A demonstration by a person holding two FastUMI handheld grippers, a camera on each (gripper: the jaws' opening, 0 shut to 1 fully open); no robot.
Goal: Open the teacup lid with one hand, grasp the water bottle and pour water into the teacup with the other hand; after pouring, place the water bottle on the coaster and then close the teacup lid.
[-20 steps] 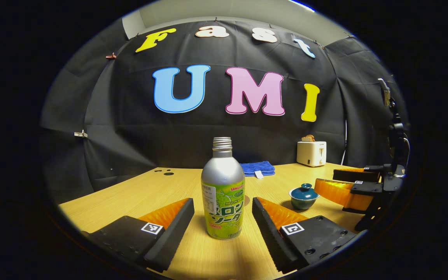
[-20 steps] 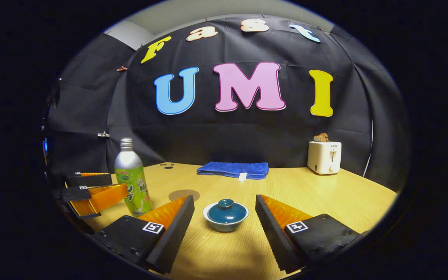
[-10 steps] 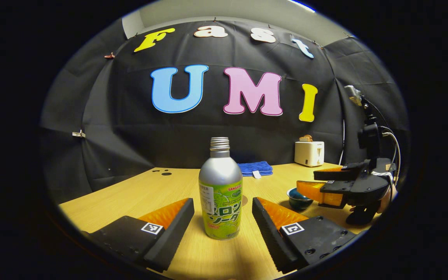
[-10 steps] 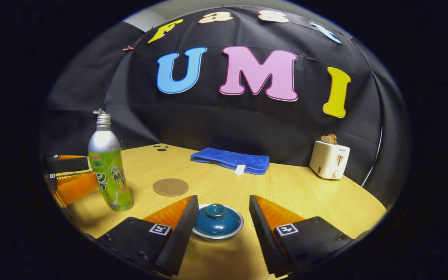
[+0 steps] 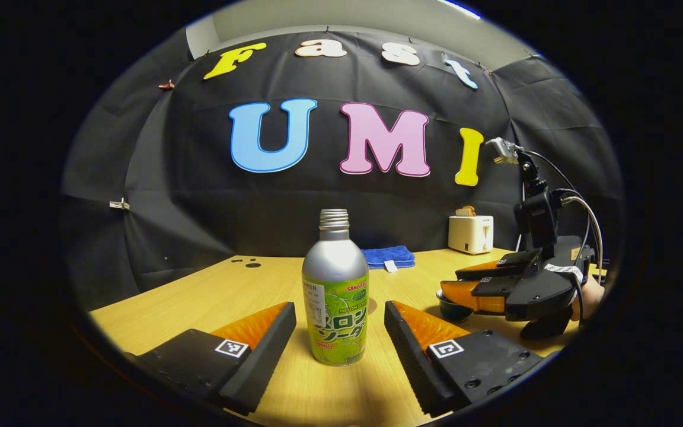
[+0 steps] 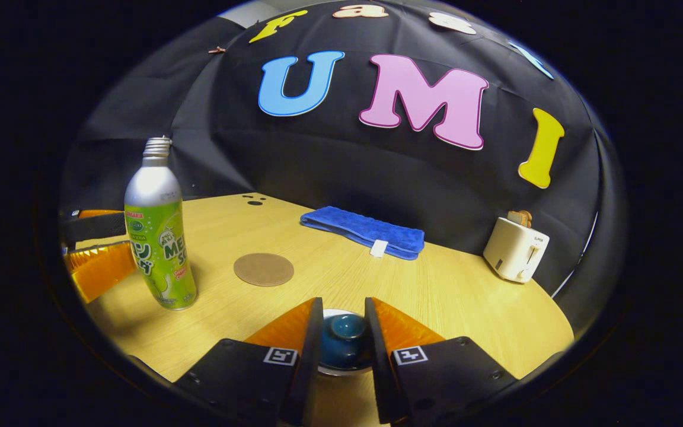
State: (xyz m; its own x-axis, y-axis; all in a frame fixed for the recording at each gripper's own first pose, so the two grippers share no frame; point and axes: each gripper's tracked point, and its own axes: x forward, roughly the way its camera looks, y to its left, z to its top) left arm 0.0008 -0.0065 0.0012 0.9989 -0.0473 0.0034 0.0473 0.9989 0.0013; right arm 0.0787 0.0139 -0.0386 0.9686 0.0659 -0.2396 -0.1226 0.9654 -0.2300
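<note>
teal lid [image 6: 344,335] sits on the teacup [image 5: 453,303] near the front right of the table [image 6: 466,290], and the right gripper [image 6: 344,338] has its two fingers drawn in close on either side of the lid's knob. whether the pads press on the knob or stand a hair off it cannot be told from the right gripper view. the step in hand looks like the lid grasp, first of the task. to do it well, centre the knob between both pads so it is pinched evenly, close gently on the small round knob, then lift straight up so the lid clears the rim without dragging the cup along or tipping it. hold the lid off to the right, away from the pouring path

silver and green water bottle [image 5: 335,296] stands upright and uncapped on the table, between the fingers of the left gripper [image 5: 340,332], which are spread wide with clear gaps on both sides, touching nothing. the round brown coaster [image 6: 263,269] lies bare just right of the bottle and left of the teacup. in the far part of the table are a blue cloth [image 6: 365,232] and a white toaster [image 6: 516,249], well apart from the work
</note>
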